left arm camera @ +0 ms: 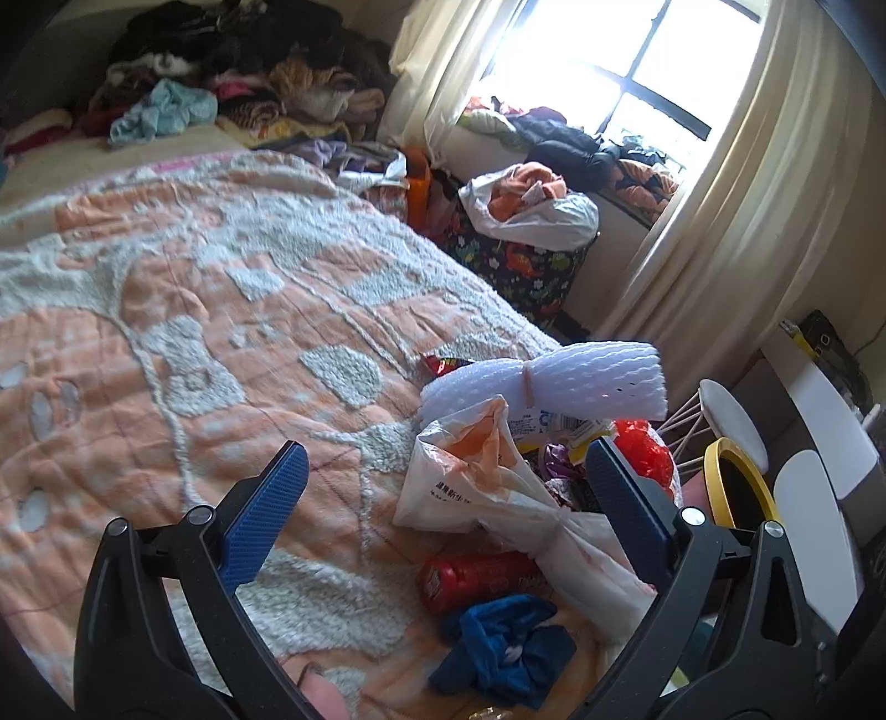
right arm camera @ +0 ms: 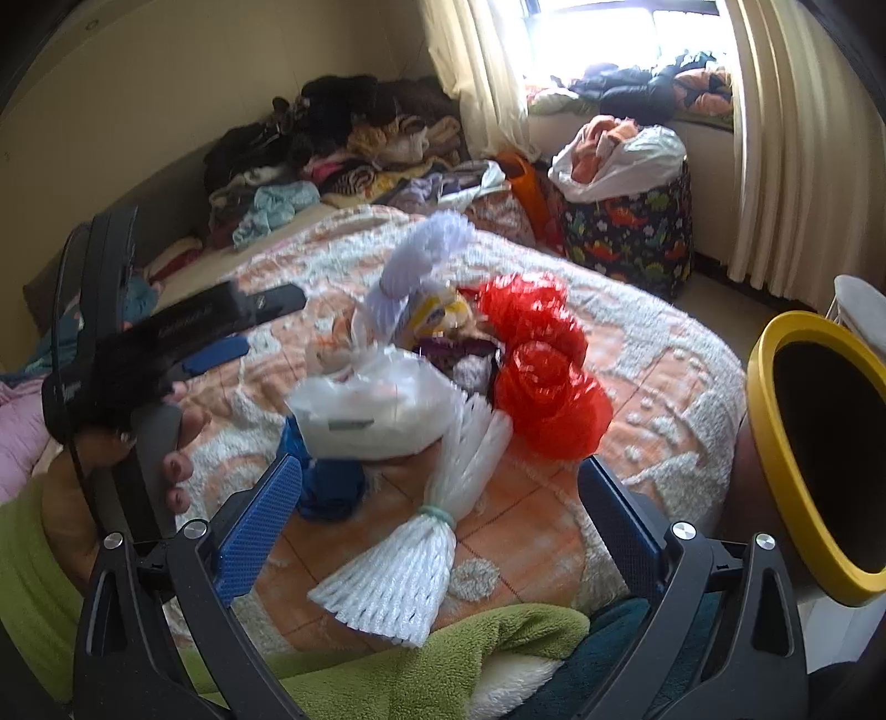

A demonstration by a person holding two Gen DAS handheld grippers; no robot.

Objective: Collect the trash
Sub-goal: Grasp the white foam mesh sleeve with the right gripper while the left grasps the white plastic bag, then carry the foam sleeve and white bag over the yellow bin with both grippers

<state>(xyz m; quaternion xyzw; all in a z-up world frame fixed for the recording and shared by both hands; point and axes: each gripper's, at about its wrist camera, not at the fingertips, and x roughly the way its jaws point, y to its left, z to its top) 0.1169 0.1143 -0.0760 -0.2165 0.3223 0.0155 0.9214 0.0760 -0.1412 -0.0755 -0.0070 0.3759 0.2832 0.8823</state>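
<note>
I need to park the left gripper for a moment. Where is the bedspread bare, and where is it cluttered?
Bare: the wide stretch of bedspread between the trash pile and the clothes heap by the wall. Crowded: the near corner by the yellow-rimmed bin, where the white plastic bag, foam netting, red mesh and red can pile together.

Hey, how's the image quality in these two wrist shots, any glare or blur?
Left wrist view: the window is blown out to white, while the trash pile stays sharp. Right wrist view: the window glares too, the left gripper is smeared by motion blur, and the white plastic bag looks soft. Both views bend straight lines, fisheye style.
</note>
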